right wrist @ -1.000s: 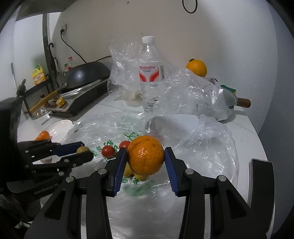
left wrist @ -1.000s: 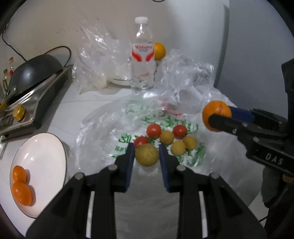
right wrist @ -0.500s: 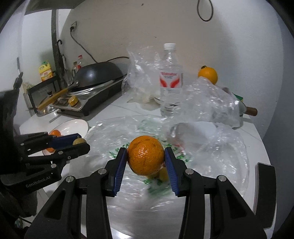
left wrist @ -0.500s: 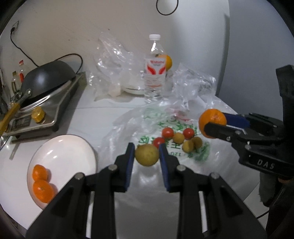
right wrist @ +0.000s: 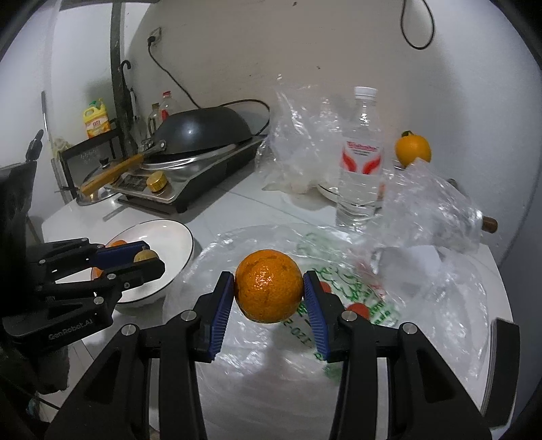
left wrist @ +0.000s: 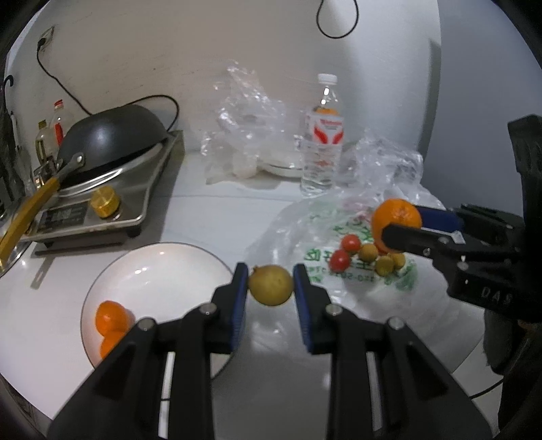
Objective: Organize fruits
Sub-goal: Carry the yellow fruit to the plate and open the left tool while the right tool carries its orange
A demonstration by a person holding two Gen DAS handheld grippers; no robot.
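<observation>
With the left gripper [left wrist: 271, 286] clamping a yellow-brown fruit [left wrist: 271, 285] and the right gripper [right wrist: 269, 287] clamping a mandarin [right wrist: 268, 286], carry both toward the white bowl [left wrist: 169, 257] at eight o'clock and release low beside the mandarins [left wrist: 110, 318] already there.

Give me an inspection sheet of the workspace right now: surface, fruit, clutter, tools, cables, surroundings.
Surface: white counter, partly covered by a printed plastic bag.
Job's things: white plate holds two oranges; tomatoes and small yellow fruits lie on the bag; another orange sits behind the water bottle.
Clutter: crumpled clear bags, bottle.
Tools: left tool shut on a yellow fruit; right tool shut on a big orange.
Cables: black cord runs from the wall socket toward the stove; a loop hangs on the wall.
Surroundings: dark wok on the stove, condiment bottles.
</observation>
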